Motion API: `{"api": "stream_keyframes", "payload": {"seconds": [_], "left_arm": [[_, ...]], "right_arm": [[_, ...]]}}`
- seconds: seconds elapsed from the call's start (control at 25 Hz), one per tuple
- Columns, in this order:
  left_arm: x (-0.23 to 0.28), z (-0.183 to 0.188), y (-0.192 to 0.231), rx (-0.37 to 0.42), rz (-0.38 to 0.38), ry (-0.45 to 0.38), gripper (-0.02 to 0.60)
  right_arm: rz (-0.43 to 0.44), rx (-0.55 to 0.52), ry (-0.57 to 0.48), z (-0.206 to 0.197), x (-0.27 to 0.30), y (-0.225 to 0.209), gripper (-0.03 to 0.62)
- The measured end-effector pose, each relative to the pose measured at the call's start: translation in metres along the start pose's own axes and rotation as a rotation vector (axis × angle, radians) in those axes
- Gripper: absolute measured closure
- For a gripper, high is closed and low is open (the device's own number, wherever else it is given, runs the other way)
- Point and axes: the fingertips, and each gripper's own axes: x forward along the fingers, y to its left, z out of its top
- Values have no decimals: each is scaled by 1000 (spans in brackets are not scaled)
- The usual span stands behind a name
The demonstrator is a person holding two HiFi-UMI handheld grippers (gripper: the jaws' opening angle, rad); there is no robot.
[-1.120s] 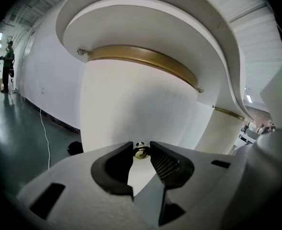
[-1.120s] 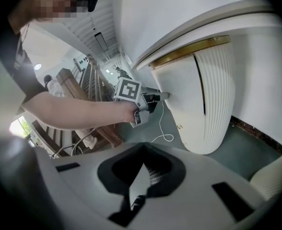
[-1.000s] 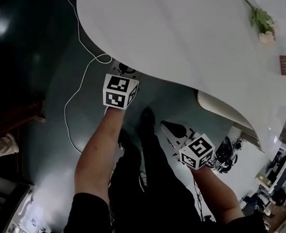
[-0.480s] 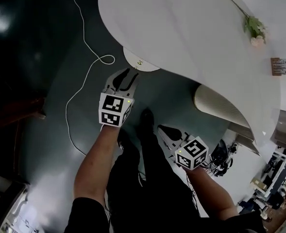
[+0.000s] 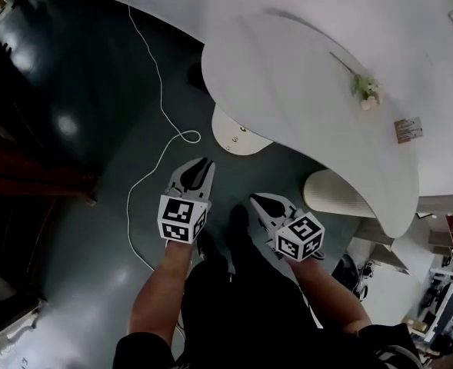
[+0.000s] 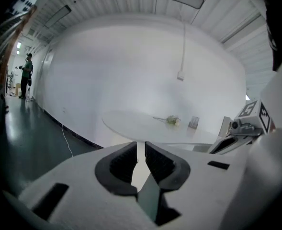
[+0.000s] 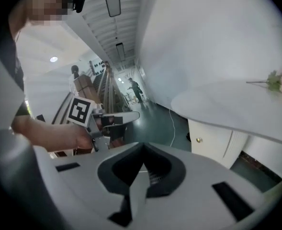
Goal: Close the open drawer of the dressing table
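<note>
The white dressing table [image 5: 303,75] fills the upper right of the head view. Its rounded drawer unit [image 5: 240,135], with small gold knobs, shows under the tabletop's near edge. In the right gripper view the drawer front [image 7: 212,140] looks flush, with one knob visible. My left gripper [image 5: 203,164] hangs in the air short of the drawer unit, touching nothing. Its jaws are closing, with a narrow gap and nothing between the pads [image 6: 124,162]. My right gripper [image 5: 255,200] floats beside it, shut and empty, with its tips together [image 7: 141,147].
A flower sprig [image 5: 364,89] and a small card [image 5: 408,127] lie on the tabletop. A white cable [image 5: 161,106] snakes over the dark floor on the left. A ribbed white stool [image 5: 335,194] stands under the table's right side. A person [image 6: 26,75] stands far off.
Both grippers have risen and drawn back from the table. The left gripper's tips were under the table edge; they then showed wide apart and are now narrower. The table looks farther away.
</note>
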Motion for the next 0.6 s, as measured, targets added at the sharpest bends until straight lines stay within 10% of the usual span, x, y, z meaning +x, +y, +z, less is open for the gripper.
{"api": "stream_keyframes", "payload": {"seconds": [0.6], "left_arm": [[-157,138,-21,59,44,-97,580]], "right_arm": [[67,-195,-160,95,-62,114,589]]}}
